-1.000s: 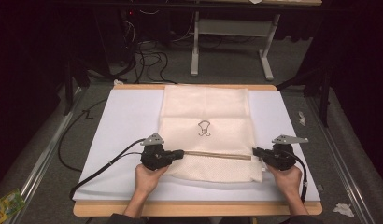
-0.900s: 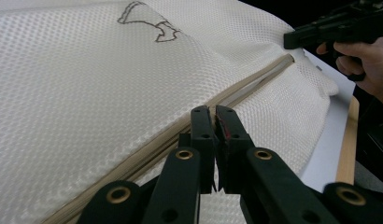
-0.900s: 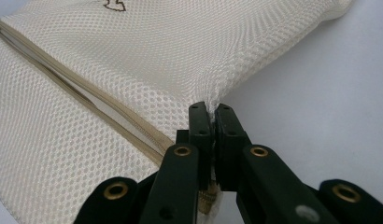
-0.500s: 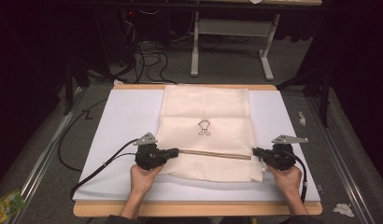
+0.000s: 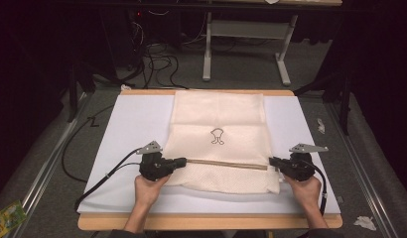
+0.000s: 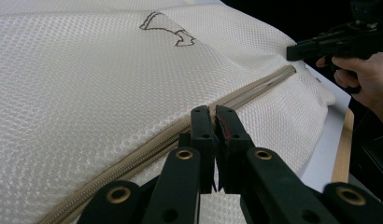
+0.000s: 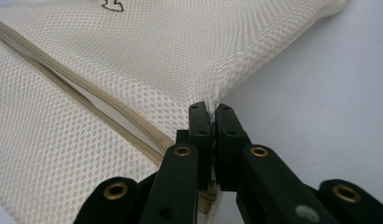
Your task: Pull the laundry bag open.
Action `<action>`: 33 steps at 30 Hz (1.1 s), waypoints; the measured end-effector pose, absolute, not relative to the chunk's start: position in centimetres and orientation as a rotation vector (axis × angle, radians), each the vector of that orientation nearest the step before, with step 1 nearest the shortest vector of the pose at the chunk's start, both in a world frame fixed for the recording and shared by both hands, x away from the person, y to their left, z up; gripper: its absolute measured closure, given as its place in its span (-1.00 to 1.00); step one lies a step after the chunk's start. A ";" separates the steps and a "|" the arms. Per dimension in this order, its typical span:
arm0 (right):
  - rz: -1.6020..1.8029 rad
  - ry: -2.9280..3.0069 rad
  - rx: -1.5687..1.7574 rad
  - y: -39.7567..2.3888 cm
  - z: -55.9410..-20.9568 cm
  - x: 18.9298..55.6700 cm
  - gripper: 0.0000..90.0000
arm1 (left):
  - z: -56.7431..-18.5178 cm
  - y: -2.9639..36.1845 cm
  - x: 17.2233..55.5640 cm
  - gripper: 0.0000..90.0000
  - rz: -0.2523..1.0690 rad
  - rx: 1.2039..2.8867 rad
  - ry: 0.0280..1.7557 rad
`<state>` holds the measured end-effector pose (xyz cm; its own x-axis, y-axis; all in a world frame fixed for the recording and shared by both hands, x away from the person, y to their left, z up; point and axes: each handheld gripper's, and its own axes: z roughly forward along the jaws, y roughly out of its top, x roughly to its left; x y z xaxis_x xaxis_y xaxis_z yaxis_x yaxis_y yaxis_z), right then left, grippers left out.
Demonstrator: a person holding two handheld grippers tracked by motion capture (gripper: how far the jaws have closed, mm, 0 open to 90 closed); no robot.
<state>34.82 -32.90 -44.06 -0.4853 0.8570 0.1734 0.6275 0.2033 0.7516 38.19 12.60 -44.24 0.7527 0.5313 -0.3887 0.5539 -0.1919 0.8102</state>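
Left gripper: your fingers are clamped together on the zipper at its left end
Right gripper: your fingers pinch the mesh bag at its right edge
Mesh bag: flat on the tabletop, stretched between both grippers

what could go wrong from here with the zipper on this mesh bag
The left gripper is shut at the zipper, probably on its pull, which the jaws hide; it could slip out. The right gripper pinches only the mesh bag edge, so a hard pull may tear the mesh or drag the bag across the white board.
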 end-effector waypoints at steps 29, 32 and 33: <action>1.146 2.199 1.407 -33.1 -44.0 35.0 0.97 | -44.3 16.0 37.9 0.93 0.018 1.796 0.906; 1.140 2.196 1.407 -33.1 -43.9 35.0 0.96 | -44.2 16.6 37.8 0.93 0.035 1.795 0.917; 1.144 2.193 1.412 -33.0 -43.8 35.0 0.97 | -44.1 16.9 37.7 0.93 0.042 1.792 0.919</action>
<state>34.95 -33.04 -43.85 -0.4760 0.8634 0.1673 0.6310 0.2027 0.7489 37.73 16.88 -44.10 0.7018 0.5991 -0.3855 0.5612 -0.1316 0.8171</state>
